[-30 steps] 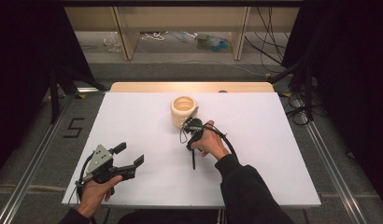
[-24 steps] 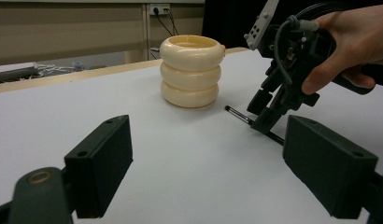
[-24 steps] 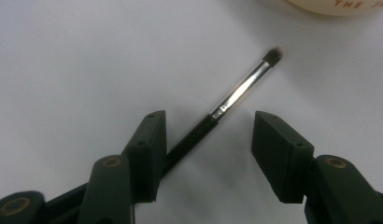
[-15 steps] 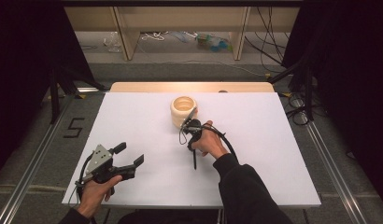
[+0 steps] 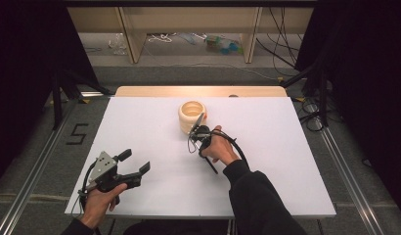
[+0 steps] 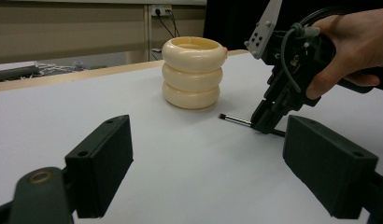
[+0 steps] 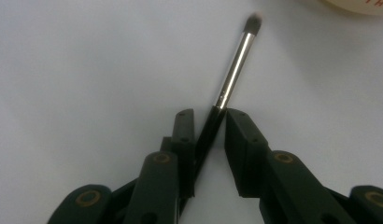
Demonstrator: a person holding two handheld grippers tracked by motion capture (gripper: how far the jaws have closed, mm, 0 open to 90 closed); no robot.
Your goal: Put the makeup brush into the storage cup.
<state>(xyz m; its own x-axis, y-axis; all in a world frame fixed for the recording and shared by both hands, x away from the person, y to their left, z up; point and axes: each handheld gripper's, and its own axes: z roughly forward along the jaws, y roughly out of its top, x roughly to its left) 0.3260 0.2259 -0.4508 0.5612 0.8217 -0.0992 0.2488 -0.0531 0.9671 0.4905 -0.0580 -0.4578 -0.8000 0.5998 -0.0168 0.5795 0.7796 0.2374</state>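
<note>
Nearest, at the front left of the table (image 5: 286, 171): left gripper (image 5: 135, 164) held low and idle, jaws wide apart, nothing between them.

Further in, at mid-table: right gripper (image 7: 209, 116) tilted down onto the brush (image 7: 234, 70), jaws just closing around its black handle. Handle slanted in the gap, against one pad, a sliver of table showing along the other. Not yet a firm clamp, by the look of it. Brush flat on the table, bristle tip toward the holder (image 6: 193, 74), near it but not touching.

Step in hand, most likely: grasping the brush to lift it. Next: finish the squeeze until both pads press the handle, raise it off the table, swing the tip up, carry it over the holder's open top. Thin round handle, so liable to roll or pivot in a loose grip; better to straighten it between the pads before lifting.

Behind the brush: cream holder of three stacked rings, upright. Inside not open to view, so contents unknown. Red lettering on its foot cut off at the edge of the right gripper view. Rear end of the brush handle hidden under the right hand (image 5: 219, 149).

Beyond the table: shelf legs, cables and small clutter on the floor, too small to name.
</note>
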